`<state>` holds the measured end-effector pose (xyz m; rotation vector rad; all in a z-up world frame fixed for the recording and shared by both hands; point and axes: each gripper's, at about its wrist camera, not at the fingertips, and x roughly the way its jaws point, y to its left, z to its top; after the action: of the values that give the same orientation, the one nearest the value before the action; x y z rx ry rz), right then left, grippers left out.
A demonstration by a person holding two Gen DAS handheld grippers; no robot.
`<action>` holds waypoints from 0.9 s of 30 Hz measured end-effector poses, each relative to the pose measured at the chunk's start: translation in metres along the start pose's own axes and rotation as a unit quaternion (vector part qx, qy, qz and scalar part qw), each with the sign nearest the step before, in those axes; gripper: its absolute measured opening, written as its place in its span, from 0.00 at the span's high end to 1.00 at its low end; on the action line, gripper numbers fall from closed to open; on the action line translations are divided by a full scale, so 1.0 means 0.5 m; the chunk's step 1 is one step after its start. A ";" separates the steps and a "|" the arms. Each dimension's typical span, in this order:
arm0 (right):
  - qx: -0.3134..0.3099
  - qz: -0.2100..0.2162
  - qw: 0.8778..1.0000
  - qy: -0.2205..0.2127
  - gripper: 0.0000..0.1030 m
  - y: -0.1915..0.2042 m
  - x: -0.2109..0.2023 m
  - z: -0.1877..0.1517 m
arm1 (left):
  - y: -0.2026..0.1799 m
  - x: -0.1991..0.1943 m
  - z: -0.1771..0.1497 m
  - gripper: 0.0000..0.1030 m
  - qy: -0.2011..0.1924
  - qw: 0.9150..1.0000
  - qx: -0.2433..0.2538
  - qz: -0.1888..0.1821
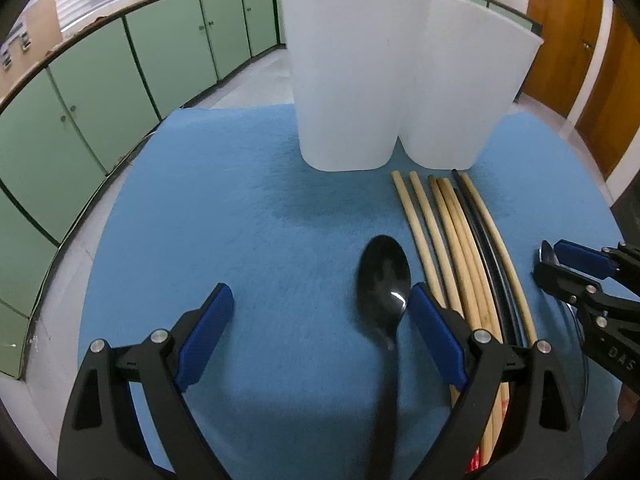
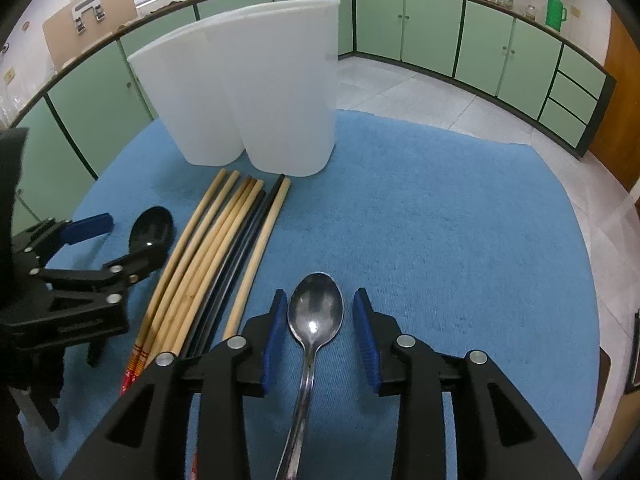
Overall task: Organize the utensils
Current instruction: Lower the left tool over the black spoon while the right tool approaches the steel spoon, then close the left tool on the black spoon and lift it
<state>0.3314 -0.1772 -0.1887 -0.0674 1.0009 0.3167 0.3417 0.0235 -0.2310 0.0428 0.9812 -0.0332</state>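
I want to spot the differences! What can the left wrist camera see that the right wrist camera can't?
Only the left view: little; its own open left tongs straddling the black spoon up close.
Only the right view: the metal spoon's whole bowl between the open right tongs.
Both: chopsticks, white holder, blue mat.

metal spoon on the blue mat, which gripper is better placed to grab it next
Right. The right gripper is open with the shiny metal spoon between its blue pads. The left gripper is open around the black plastic spoon, across the row of chopsticks.
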 end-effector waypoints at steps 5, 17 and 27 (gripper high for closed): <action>0.005 0.008 1.000 0.009 0.57 -0.007 0.011 0.013 | -0.002 0.008 0.012 0.15 0.007 1.000 0.002 -0.007; 0.005 0.001 1.000 0.012 0.56 -0.012 0.022 0.012 | -0.008 0.007 0.022 0.14 0.011 1.000 -0.017 -0.014; 0.000 -0.003 1.000 0.019 0.55 0.003 0.027 0.012 | 0.012 0.006 0.009 0.19 0.008 1.000 -0.019 -0.015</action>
<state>0.3428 -0.1712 -0.1965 -0.0762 1.0375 0.3106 0.3474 0.0291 -0.2306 -0.0065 0.9973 -0.0409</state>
